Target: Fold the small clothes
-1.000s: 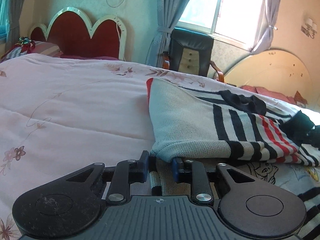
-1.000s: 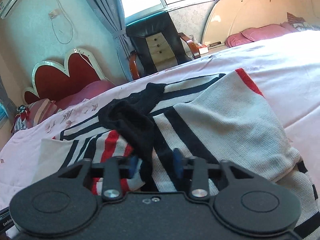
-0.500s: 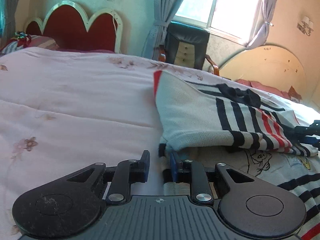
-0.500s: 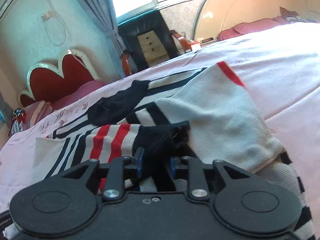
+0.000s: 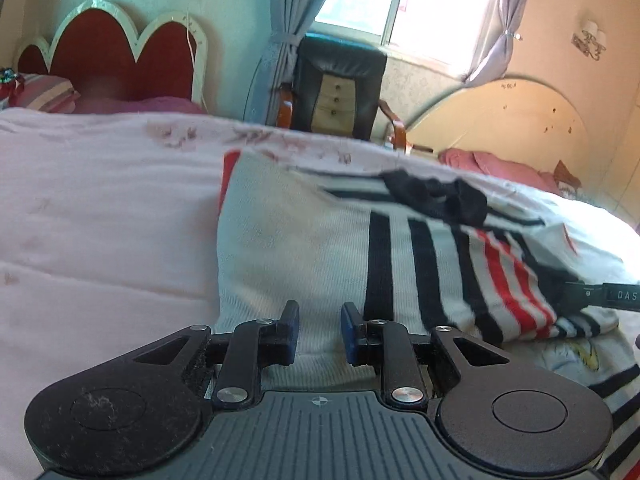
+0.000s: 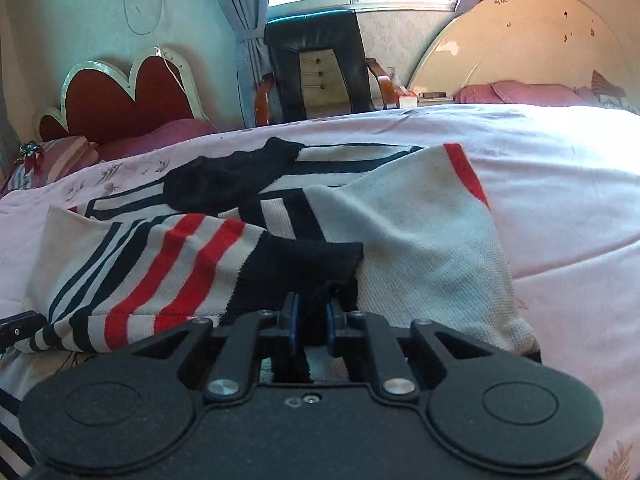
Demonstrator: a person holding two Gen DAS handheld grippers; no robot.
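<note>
A small knit sweater (image 5: 304,240), cream with black and red stripes, lies on the pink bedspread (image 5: 100,216). It also shows in the right wrist view (image 6: 420,240). My left gripper (image 5: 319,330) is open, its fingers over the cream part of the sweater, holding nothing. My right gripper (image 6: 311,322) is shut on the sweater's black sleeve cuff (image 6: 304,268), with the striped sleeve (image 6: 168,264) folded across the body. The right gripper's tip shows in the left wrist view (image 5: 600,298) at the right edge.
A black armchair (image 5: 340,84) stands beyond the bed under the window. A red scalloped headboard (image 5: 116,56) is at the left and a cream round headboard (image 5: 504,120) at the right. A printed garment (image 5: 580,356) lies under the sweater's near edge.
My left gripper let go of the sweater's edge, opened wider and moved over the cream part. My right gripper pulled the striped sleeve across the body, still holding the cuff.
</note>
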